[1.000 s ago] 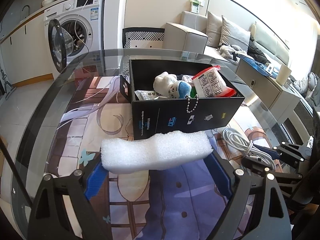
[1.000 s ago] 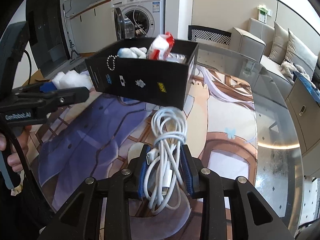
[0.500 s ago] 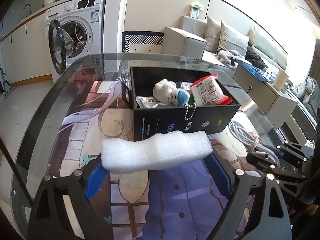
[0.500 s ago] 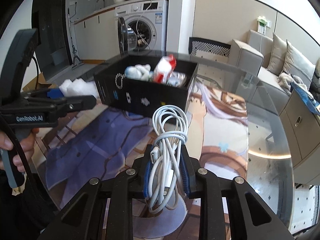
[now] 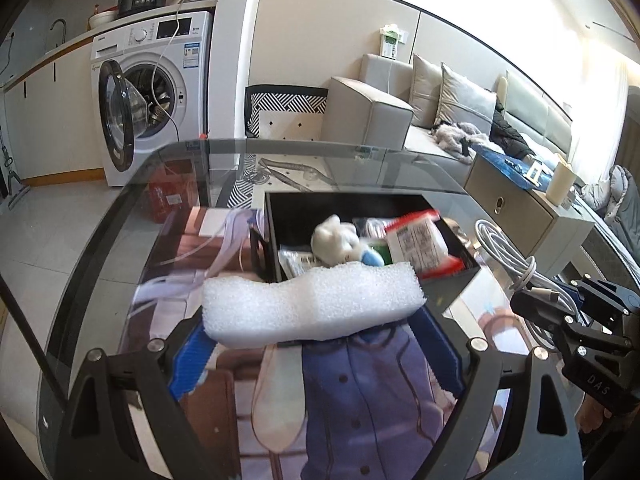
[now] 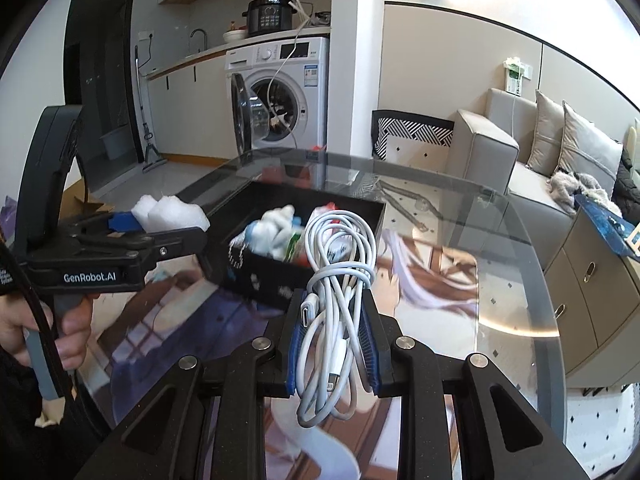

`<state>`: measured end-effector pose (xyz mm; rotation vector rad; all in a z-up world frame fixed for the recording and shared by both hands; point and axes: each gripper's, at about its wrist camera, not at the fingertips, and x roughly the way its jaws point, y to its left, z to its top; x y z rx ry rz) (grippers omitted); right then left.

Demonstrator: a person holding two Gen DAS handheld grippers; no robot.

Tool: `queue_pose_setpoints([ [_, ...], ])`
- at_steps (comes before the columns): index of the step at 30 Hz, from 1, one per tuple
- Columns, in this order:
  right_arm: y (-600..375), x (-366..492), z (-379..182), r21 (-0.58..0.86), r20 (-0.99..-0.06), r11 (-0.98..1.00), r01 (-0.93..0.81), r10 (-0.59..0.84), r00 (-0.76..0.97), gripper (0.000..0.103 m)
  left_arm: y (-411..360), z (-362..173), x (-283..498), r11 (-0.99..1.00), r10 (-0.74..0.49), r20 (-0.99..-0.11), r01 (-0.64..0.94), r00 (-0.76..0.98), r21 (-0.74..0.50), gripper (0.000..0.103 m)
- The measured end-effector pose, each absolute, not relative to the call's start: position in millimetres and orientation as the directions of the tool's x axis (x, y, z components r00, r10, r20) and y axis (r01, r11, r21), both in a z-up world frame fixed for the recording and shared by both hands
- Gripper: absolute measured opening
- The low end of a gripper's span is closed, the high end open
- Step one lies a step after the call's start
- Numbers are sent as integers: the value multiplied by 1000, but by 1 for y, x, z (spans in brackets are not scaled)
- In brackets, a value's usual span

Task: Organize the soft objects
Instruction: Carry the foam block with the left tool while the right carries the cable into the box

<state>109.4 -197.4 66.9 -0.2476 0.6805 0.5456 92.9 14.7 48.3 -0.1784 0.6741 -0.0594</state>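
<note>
A long white foam block (image 5: 312, 304) hangs above the table, and my left gripper (image 5: 316, 320) is shut on it, its blue pads pressing on both ends. Just beyond it stands the black box (image 5: 344, 197), holding a white plush toy (image 5: 336, 240), a red-and-white packet (image 5: 420, 244) and other small items. My right gripper (image 6: 334, 320) is shut on a coiled white cable bundle (image 6: 340, 280), held in the air in front of the box (image 6: 260, 280). The right wrist view shows the left gripper (image 6: 160, 236) and foam (image 6: 168, 212) at the box's left.
The box sits on a glass table (image 5: 120, 216) covered by a printed mat (image 5: 360, 392). Behind are a washing machine (image 5: 152, 92) with its door open, a patterned chair (image 5: 284, 112), a grey sofa (image 5: 400, 116) and a low cabinet (image 5: 520, 208) on the right.
Both grippers have risen with their loads. The foam now overlaps the box's near rim instead of hanging below its front wall. The cable bundle now stands level with the box's top.
</note>
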Motion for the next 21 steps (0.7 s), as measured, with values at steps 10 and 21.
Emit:
queue_pose_setpoints([
  [10, -180, 152, 68, -39, -629, 862, -506, 372, 682, 25, 15, 47, 126, 981, -108, -600, -11, 793, -191, 90],
  [21, -155, 188, 51, -81, -646, 856, -510, 345, 682, 25, 10, 34, 153, 984, -92, -603, -22, 792, -179, 90],
])
